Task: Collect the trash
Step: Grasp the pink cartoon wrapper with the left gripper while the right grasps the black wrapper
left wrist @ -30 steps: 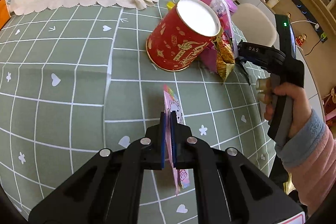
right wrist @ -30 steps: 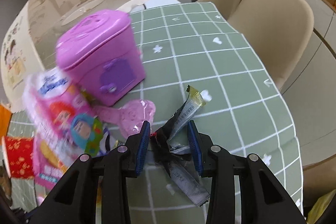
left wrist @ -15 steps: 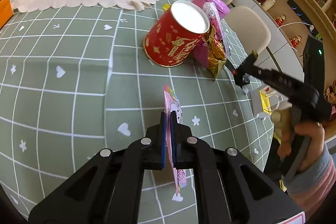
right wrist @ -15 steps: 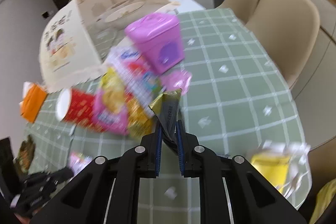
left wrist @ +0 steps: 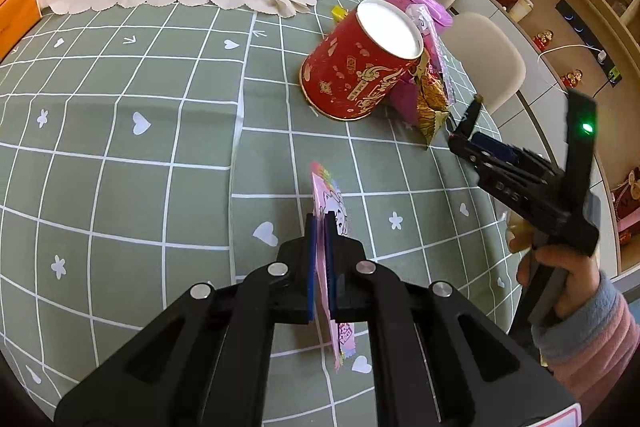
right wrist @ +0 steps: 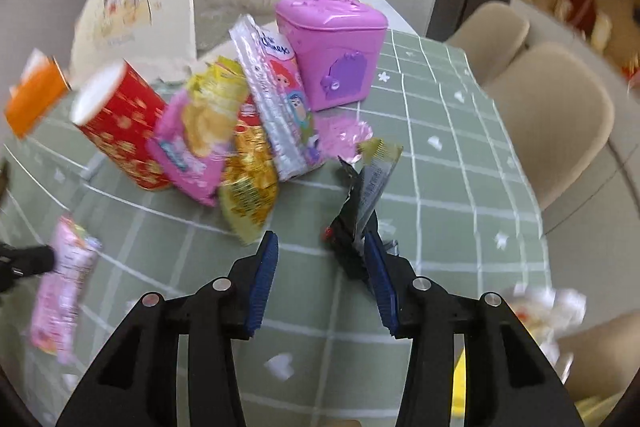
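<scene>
My table: tablecloth (left wrist: 120, 147) sage green, white grid with hearts and flowers. Cup (left wrist: 360, 75) red, gold motifs, white inside. Bin (right wrist: 332, 47) pink, purple clasp. My tongs' pads (right wrist: 262, 279) blue. Tissue box (left wrist: 16, 11) orange.

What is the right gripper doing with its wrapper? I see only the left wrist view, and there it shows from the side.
Observer: The right gripper is open. The dark sachet leans against one finger pad only and is not clamped.
Operator: Understood. My left gripper is shut on the pink packet. Is any trash hidden from me behind the red cup?
Observer: Yes. A clear pink wrapper lies flat on the cloth, just in front of the purple box.
</scene>
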`<state>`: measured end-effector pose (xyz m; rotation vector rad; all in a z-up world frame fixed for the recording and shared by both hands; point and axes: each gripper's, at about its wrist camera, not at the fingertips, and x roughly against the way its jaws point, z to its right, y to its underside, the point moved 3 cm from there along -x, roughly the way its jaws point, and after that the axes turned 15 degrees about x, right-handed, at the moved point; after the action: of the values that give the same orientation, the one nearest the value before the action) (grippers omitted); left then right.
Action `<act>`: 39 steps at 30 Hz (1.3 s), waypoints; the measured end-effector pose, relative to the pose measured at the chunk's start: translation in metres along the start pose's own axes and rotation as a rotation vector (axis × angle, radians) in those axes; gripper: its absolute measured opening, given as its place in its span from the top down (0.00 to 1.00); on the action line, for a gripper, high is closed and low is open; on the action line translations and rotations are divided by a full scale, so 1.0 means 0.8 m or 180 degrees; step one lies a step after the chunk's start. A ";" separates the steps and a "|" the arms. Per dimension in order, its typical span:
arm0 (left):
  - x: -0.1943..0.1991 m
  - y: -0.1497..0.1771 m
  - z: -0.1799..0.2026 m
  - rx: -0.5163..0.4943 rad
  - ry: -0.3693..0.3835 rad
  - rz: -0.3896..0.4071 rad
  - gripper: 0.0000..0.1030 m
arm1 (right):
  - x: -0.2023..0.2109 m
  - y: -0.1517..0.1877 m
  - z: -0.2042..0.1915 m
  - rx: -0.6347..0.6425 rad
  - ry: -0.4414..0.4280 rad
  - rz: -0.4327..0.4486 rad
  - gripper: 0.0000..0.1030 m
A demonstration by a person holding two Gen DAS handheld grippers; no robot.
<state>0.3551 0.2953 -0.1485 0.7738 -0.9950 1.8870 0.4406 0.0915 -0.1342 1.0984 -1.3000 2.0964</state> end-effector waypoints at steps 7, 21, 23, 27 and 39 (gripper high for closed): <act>0.007 0.000 0.013 -0.0023 -0.0020 0.0128 0.96 | 0.013 0.000 0.036 -0.0293 -0.0208 0.0061 0.88; 0.052 0.039 0.055 0.0153 -0.0178 0.0446 0.96 | 0.084 0.025 0.020 0.0093 -0.0828 0.0452 0.55; 0.055 0.043 0.053 0.0183 -0.0216 0.0449 0.96 | 0.071 0.023 0.017 0.0037 -0.0861 0.0399 0.55; 0.058 0.043 0.044 0.0169 -0.0271 0.0437 0.96 | 0.041 0.021 0.006 0.0113 -0.0724 0.0247 0.55; 0.050 0.034 0.024 0.0203 -0.0290 0.0396 0.96 | 0.015 0.033 -0.005 0.0034 -0.0761 0.0074 0.72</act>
<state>0.3154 0.2855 -0.1165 0.8592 -1.0653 2.0134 0.4137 0.0822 -0.1394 1.3792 -1.4162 2.0386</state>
